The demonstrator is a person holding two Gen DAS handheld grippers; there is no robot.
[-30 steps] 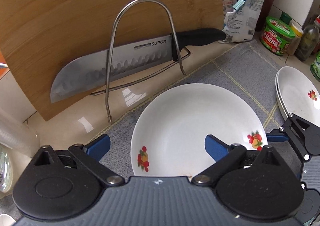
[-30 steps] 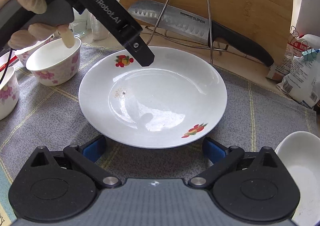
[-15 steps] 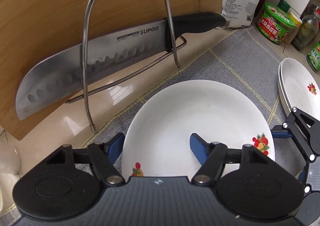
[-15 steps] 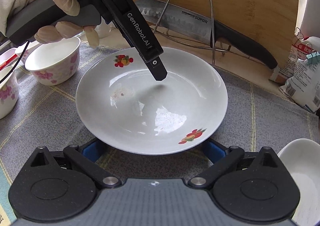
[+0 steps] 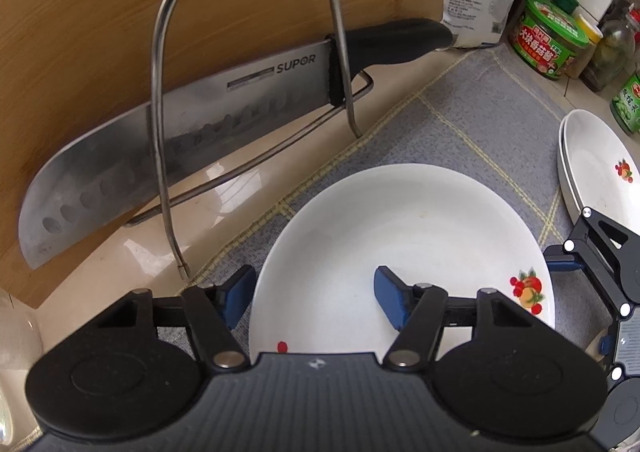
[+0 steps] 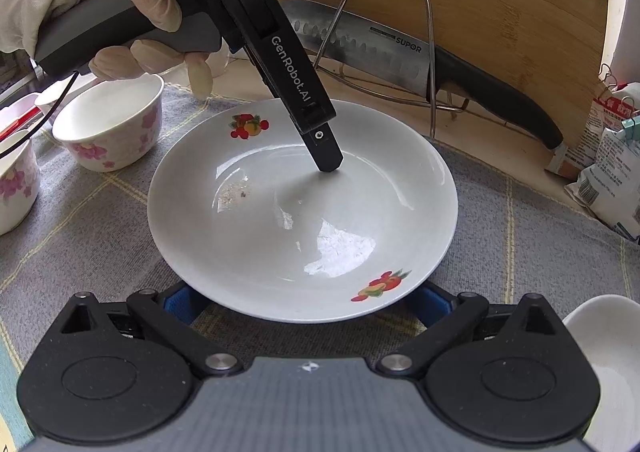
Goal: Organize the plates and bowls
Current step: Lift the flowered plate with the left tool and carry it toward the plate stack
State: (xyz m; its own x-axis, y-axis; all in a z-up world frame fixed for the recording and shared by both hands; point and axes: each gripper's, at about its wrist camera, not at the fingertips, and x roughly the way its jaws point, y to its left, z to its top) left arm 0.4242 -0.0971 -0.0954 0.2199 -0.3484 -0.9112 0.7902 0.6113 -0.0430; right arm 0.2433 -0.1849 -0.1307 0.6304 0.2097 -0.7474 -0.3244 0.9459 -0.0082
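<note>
- The plate (image 6: 300,212) sits in the middle of the grey cloth (image 6: 520,252) on the desk, with a fruit print at its 11 and 5 o'clock in the right wrist view.
- The left hand-held gripper (image 5: 316,296) straddles the plate's rim: one finger outside on the cloth, the other inside on the well. Its jaws are closing on the rim, not yet clenched.
- Best to let both pads seat firmly on the rim before lifting; glazed china likely slips.
- The right hand-held gripper (image 6: 304,302) is released, its fingers wide on either side of the near rim, ready to steady it.
- A stack of plates (image 5: 596,172) waits at 3 o'clock in the left wrist view, a likely destination.
- Bowls (image 6: 112,124) at 9 o'clock and the knife (image 6: 380,52) in its rack at 12 need clearance.
</note>
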